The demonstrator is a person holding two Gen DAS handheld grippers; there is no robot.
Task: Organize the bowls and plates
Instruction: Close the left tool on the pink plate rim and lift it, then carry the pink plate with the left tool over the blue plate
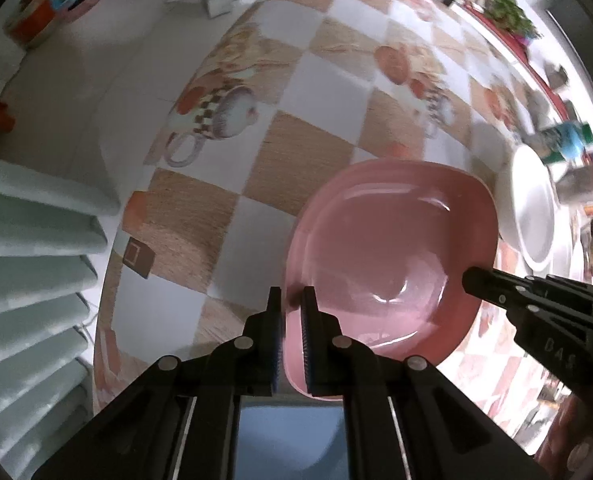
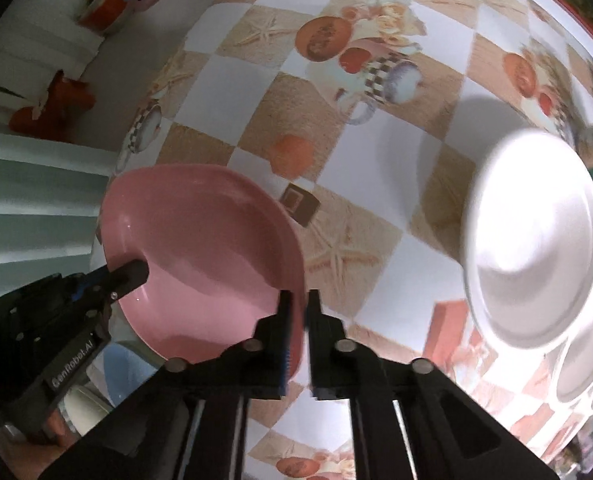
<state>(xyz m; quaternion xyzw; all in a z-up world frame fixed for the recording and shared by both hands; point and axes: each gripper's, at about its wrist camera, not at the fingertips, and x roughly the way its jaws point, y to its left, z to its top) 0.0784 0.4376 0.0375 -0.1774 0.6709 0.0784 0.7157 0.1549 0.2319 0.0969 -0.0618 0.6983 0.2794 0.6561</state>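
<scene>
Left gripper (image 1: 292,300), seen from its own wrist camera, points down with its jaws pinched onto the near rim of the pink plate (image 1: 388,264); one finger lies outside the rim, the other inside it. Right gripper (image 2: 301,304), seen from its own camera, is likewise clamped on the rim of the same pink plate (image 2: 204,252), at the opposite edge, so that the plate is gripped from two sides. Each gripper appears in the other's view, its tip at the plate's rim: the right gripper (image 1: 470,282) at the plate's right, the left gripper (image 2: 140,272) at its left. The plate lies over the tablecloth (image 2: 376,160), checked in white and tan with printed teapots and starfish. White plates (image 2: 532,240) lie on the cloth to the right of the pink plate, well apart from it and overlapping one another; one white plate (image 1: 530,216) shows at the right edge of the left view. Pale green slats (image 1: 28,240) lie left of the table.
</scene>
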